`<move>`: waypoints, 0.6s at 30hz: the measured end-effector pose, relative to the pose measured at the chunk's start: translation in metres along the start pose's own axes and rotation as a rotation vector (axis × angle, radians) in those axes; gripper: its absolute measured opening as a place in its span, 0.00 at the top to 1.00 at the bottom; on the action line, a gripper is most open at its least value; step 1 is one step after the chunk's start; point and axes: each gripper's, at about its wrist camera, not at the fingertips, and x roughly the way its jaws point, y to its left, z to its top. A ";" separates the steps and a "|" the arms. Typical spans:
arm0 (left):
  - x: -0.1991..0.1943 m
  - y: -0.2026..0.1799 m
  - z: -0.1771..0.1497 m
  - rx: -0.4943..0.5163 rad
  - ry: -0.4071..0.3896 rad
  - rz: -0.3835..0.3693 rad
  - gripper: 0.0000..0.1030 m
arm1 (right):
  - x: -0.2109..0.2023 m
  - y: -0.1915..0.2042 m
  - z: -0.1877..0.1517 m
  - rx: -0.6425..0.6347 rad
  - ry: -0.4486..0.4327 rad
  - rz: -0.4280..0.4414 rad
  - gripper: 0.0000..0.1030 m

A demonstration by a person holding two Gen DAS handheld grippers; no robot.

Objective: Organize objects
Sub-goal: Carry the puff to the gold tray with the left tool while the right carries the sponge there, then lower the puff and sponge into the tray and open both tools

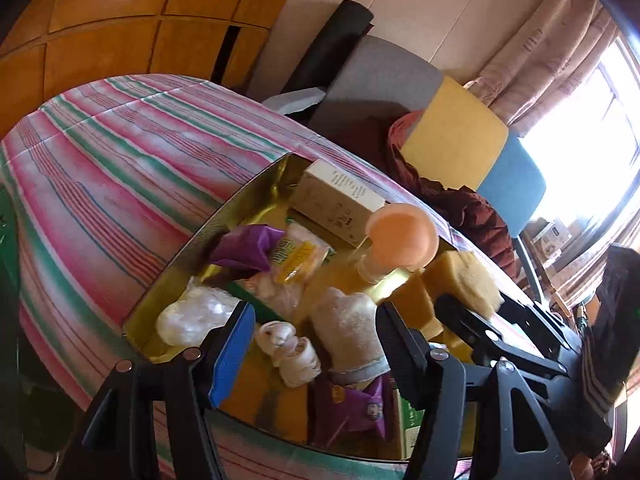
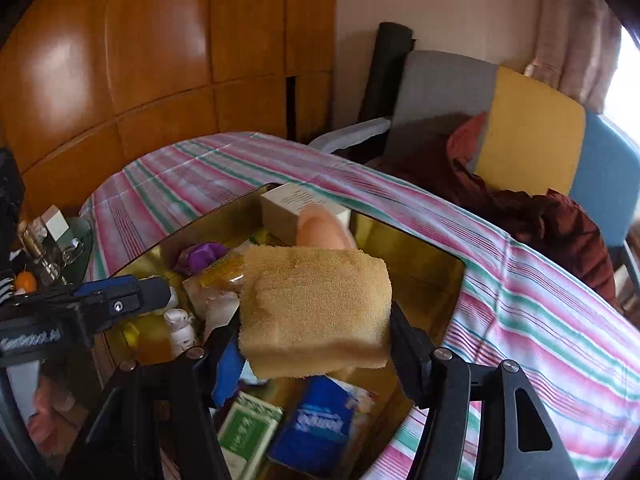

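A gold tin tray (image 1: pixel 256 184) sits on the striped tablecloth (image 1: pixel 120 152), filled with small goods: a white box (image 1: pixel 336 200), a peach-capped bottle (image 1: pixel 402 236), purple (image 1: pixel 248 246) and yellow (image 1: pixel 296 260) packets, rolled white socks (image 1: pixel 288 348) and a beige sock (image 1: pixel 348 328). My left gripper (image 1: pixel 316 344) hovers open above the socks, with nothing between its pads. My right gripper (image 2: pixel 316 344) is shut on a yellow sponge (image 2: pixel 316 312), held in the air over the tray's right half. In the left wrist view the sponge (image 1: pixel 460 280) shows at the right.
A green card box (image 2: pixel 248 428) and a blue tissue pack (image 2: pixel 316 428) lie at the tray's near end. Behind the table stands a grey, yellow and blue chair (image 2: pixel 524 128) with a dark red jacket (image 2: pixel 552 220). A glass stand with small bottles (image 2: pixel 52 240) is at the left.
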 end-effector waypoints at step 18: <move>0.001 0.004 -0.009 0.002 0.023 0.040 0.38 | -0.007 -0.024 -0.015 0.170 -0.007 -0.046 0.18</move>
